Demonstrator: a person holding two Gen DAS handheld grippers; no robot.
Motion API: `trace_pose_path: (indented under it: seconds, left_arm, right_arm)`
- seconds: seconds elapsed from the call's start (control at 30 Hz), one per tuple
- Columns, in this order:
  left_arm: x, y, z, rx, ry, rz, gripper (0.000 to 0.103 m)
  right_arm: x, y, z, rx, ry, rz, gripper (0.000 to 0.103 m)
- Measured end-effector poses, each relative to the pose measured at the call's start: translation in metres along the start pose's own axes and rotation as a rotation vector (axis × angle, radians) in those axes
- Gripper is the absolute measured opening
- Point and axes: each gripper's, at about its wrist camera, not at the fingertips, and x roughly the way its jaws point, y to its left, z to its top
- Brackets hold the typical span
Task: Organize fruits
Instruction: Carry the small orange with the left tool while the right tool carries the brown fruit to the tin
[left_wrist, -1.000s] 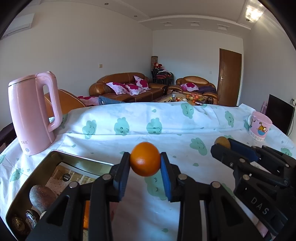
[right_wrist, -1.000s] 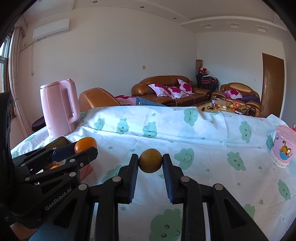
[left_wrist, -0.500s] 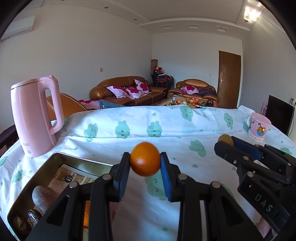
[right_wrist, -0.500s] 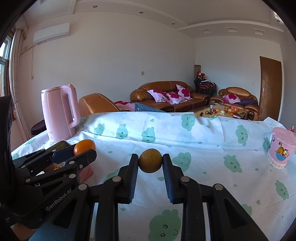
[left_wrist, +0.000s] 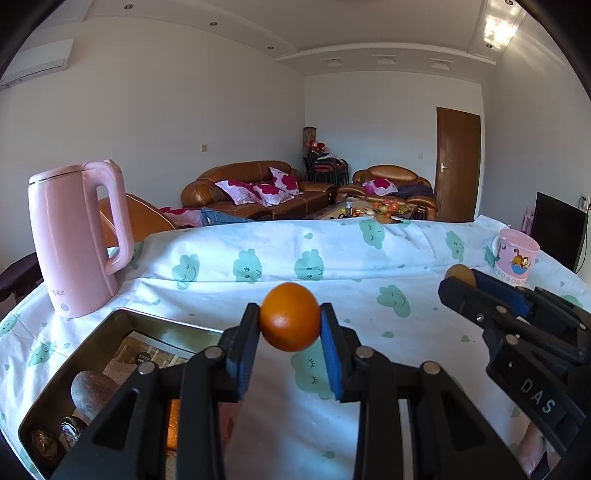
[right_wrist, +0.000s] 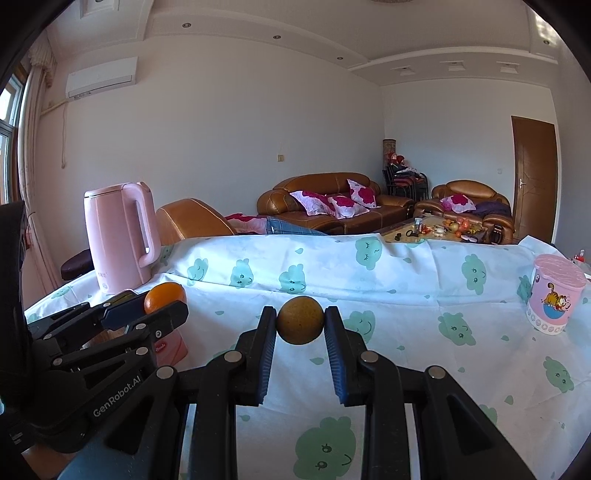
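Both tongs were loaded w/ fruit, held above the counter (left_wrist: 229, 295), which was covered w/ a cloud-print cloth.

Left tongs (left_wrist: 290, 325) were clamped on an orange (left_wrist: 289, 322), pads pressing its two sides at about the widest part, so the round fruit prob. couldn't roll out. It hung clear of the cloth, just right of the tin (left_wrist: 122, 325), whose open box sat at the near left. Inside the tin: a brownish round fruit (left_wrist: 92, 391), some foil-wrapped bits, a printed card; more was hidden behind the tong arms. Judging by that, the tin was likely the collecting spot, and the orange was being kept high enough to clear its rim.

Right tongs (right_wrist: 300, 325) were clamped on a brown fruit (right_wrist: 300, 320), small, dull-skinned, type unclear. Same grip: pads on opposite sides, fruit at the tips, above the cloth, approx. mid-counter. In the right view the left tongs showed at the left edge w/ the orange; the two tools were side by side, apart, not touching.

Kettle (left_wrist: 77, 240) stood behind the tin at the far left; cup (right_wrist: 556, 295) at the far right, both well away from the tongs.

Step in hand, by my read: carry both fruits to the tin. Neither was placed yet.
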Motion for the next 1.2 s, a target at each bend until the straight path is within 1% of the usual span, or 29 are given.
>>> trace_pose_path:
  seconds: [0.2, 0.63, 0.83, 1.07, 1.2]
  left_arm:
    - [-0.006, 0.000, -0.001, 0.008, -0.024, 0.006, 0.034]
    - [-0.016, -0.001, -0.004, 0.022, -0.047, 0.019, 0.034]
    - [-0.021, 0.003, -0.006, 0.007, -0.037, 0.016, 0.034]
    - [-0.029, 0.011, -0.011, -0.020, -0.018, -0.005, 0.034]
    - [-0.037, 0.019, -0.015, -0.045, -0.006, -0.016, 0.034]
  right_arm:
    - [-0.005, 0.000, -0.001, -0.005, -0.023, -0.007, 0.029]
    - [-0.014, 0.005, -0.002, -0.030, -0.051, -0.015, 0.029]
    - [-0.018, 0.007, -0.004, -0.034, -0.050, -0.013, 0.029]
    - [-0.024, 0.011, -0.006, -0.040, -0.050, -0.006, 0.029]
    - [-0.026, 0.016, -0.007, -0.049, -0.046, 0.012, 0.029]
